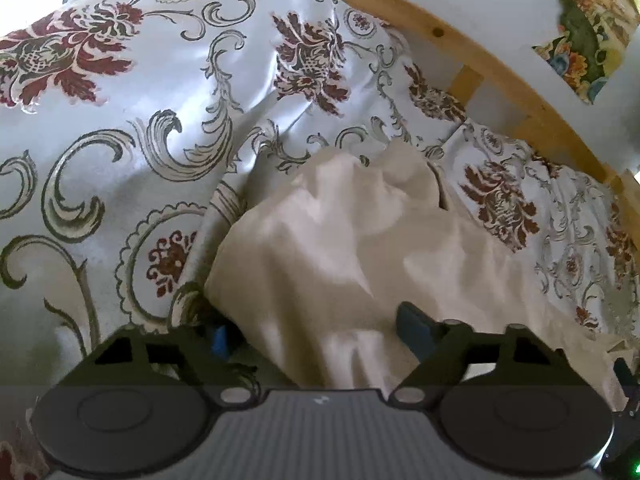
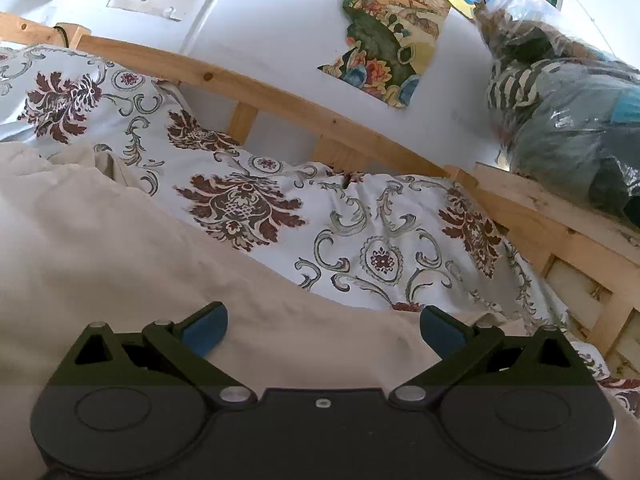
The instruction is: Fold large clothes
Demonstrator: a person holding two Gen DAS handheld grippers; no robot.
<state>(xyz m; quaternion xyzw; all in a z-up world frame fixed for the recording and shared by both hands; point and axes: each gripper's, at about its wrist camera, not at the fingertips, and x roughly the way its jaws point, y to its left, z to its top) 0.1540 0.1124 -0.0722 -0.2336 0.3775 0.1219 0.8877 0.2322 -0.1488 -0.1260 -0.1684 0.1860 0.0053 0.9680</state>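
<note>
A large cream garment (image 1: 344,248) lies rumpled on a bed with a floral bedspread (image 1: 120,128). My left gripper (image 1: 316,336) is open, its blue-padded fingers wide apart, with a fold of the cream cloth lying between them. The left pad (image 1: 219,340) is partly hidden by cloth. In the right wrist view the same cream garment (image 2: 120,248) fills the lower left. My right gripper (image 2: 324,332) is open, its jaws wide apart just above the garment's edge, with nothing held.
A wooden bed rail (image 2: 280,96) runs behind the floral bedspread (image 2: 360,232), against a white wall with posters (image 2: 392,32). A plastic bag of clothes (image 2: 568,120) sits on a wooden ledge (image 2: 560,216) at right. A patterned pillow (image 1: 80,80) bulges at left.
</note>
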